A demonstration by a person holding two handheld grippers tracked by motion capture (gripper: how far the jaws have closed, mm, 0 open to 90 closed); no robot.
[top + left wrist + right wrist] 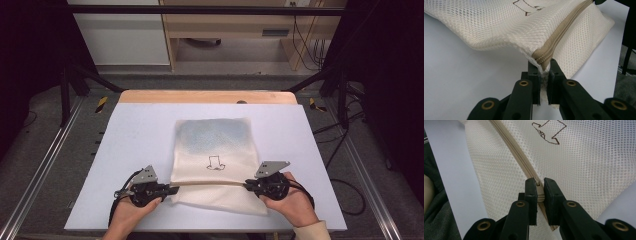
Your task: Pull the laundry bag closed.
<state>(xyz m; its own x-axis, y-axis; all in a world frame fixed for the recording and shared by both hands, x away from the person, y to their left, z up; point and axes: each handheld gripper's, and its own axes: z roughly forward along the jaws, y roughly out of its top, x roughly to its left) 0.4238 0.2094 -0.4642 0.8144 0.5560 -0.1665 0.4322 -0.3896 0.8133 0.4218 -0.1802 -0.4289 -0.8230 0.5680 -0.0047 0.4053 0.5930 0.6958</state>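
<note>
mesh bag (215,150) | zipper (559,37) clamped: left claw (543,72), right claw (539,191)

The mesh bag (214,165) serves as the landmark. In the left gripper view its far end and the small drawing (525,7) run past the top edge. At the zipper (559,37), the left claw (544,71) covers the bag's corner, so the zipper's end is hidden. In the right gripper view the right claw (539,187) hides the zipper pull. Through the bag's far half a grey-blue content shows, too blurred to identify.
</note>
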